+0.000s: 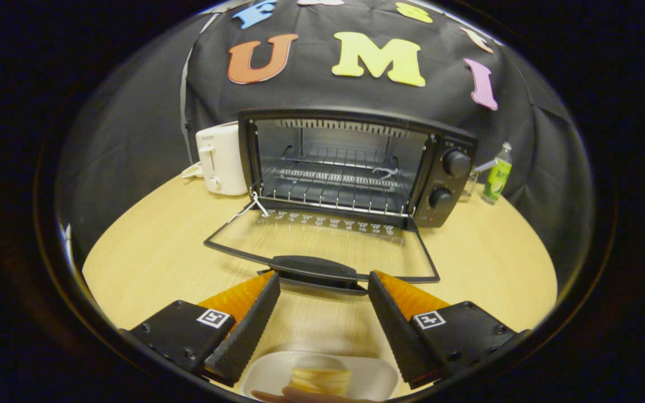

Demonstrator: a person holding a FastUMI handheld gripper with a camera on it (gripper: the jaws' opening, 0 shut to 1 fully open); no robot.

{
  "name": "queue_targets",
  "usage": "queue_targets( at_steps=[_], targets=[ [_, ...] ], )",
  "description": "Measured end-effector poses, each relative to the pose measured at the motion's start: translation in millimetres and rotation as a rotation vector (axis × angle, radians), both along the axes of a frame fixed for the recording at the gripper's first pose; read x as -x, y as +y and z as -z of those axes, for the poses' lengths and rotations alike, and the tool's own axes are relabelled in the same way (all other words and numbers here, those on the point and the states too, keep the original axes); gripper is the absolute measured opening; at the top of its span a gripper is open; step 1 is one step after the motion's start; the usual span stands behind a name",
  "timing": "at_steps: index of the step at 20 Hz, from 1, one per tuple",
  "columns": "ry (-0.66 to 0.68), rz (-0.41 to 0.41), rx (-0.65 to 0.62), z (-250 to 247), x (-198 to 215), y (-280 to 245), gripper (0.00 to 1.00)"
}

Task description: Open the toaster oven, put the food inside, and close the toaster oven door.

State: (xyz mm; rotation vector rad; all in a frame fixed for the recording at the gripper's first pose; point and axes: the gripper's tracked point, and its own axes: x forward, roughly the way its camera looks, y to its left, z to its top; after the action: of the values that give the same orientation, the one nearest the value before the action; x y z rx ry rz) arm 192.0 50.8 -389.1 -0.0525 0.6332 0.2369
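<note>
Wooden table (149, 263) across the middle. Toaster oven (356, 165) centre frame, glass door (322, 252) dropped flat. Gripper (323, 302) low centre, spread wide, gripping nothing. White plate (378, 380) at bottom centre, bearing pale layered food (321, 379), perhaps pancakes.

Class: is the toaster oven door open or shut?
Open: the toaster oven door lies flat on the table, wire rack exposed. Gripper jaws spread, holding nothing.

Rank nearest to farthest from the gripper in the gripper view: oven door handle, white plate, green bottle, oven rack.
From the open gripper:
1. white plate, between the jaws, holding food.
2. oven door handle, just ahead of the jaws.
3. oven rack, inside the open oven.
4. green bottle, beyond the oven, right of it.
</note>
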Motion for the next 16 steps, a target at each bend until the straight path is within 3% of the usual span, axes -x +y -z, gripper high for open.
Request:
queue_targets(
  at_steps=[7, 11, 16],
  targets=[
    [-0.06, 0.023, -0.02, -20, 11, -8, 1.0],
    [-0.092, 0.039, -0.1, -41, 48, -12, 1.0],
    [-0.083, 0.07, -0.087, -37, 100, -31, 1.0]
  ],
)
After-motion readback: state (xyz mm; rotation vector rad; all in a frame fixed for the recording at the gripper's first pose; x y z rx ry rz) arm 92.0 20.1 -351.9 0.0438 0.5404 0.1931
